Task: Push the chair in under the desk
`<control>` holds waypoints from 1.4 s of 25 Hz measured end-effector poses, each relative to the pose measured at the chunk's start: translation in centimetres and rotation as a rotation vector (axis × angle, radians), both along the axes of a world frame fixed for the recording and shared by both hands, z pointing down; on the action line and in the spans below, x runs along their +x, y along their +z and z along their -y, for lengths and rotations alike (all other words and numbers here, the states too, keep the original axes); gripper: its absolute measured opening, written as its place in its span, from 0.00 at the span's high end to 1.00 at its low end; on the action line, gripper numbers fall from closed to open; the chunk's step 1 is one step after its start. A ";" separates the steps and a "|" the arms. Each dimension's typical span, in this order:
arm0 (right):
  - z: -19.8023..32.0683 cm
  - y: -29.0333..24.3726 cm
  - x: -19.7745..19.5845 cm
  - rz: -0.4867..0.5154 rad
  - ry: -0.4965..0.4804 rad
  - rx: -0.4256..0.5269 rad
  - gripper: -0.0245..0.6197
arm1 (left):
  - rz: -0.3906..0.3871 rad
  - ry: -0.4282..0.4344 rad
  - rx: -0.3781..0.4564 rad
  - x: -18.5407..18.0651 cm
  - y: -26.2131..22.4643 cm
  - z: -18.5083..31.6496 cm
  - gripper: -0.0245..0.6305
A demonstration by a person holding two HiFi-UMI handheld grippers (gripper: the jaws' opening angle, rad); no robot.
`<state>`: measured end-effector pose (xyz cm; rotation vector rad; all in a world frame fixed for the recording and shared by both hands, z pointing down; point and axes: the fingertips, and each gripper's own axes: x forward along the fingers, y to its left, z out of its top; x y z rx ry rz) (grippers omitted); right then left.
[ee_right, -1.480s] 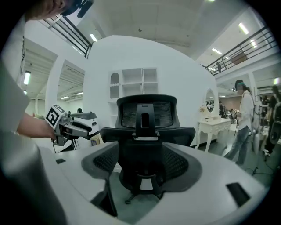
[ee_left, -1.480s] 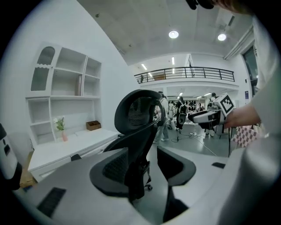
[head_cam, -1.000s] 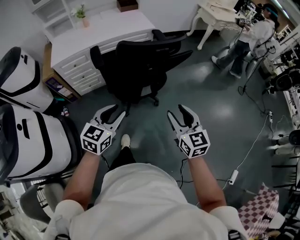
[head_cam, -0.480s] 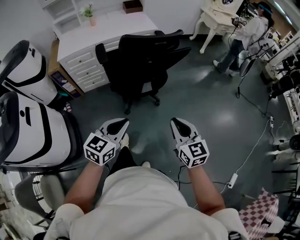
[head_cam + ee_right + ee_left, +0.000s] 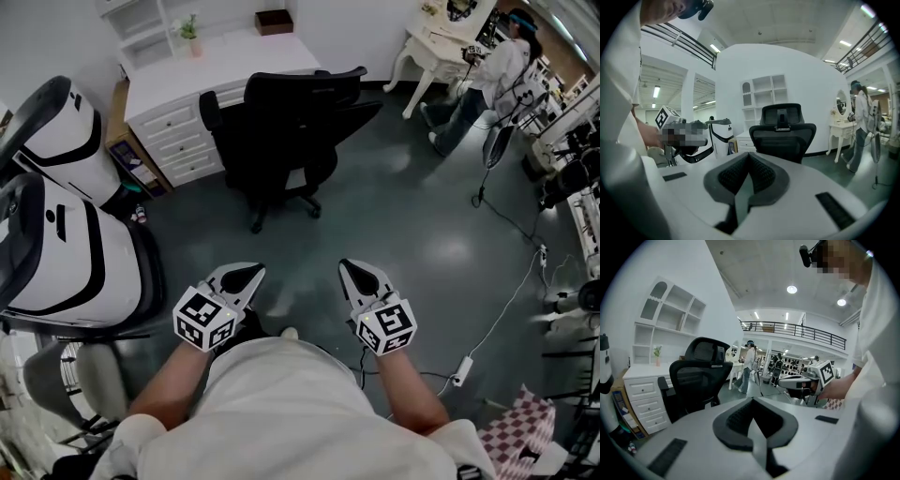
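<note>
Well short of the black chair (image 5: 281,131) (it stands out from the white desk (image 5: 225,66)), left gripper (image 5: 249,272) and right gripper (image 5: 352,269) have just closed, jaws together, empty.

Chair (image 5: 281,131) close before desk (image 5: 220,64)

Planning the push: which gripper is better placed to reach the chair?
Probably the right gripper: the chair stands straight ahead of its shut jaws, but off-centre for the left gripper.

Grey glossy floor (image 5: 403,216), white walls (image 5: 740,65), shelving (image 5: 665,315) in corner, ornate white table (image 5: 441,42) far right, ceiling spots (image 5: 791,289), railed balcony (image 5: 806,331).
</note>
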<state>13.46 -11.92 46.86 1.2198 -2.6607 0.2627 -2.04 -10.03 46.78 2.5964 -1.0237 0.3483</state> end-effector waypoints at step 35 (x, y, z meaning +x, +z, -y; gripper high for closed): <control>-3.4 -0.6 -1.0 0.022 -0.059 -0.016 0.96 | -0.002 -0.015 0.010 0.1 -0.4 -3.2 0.97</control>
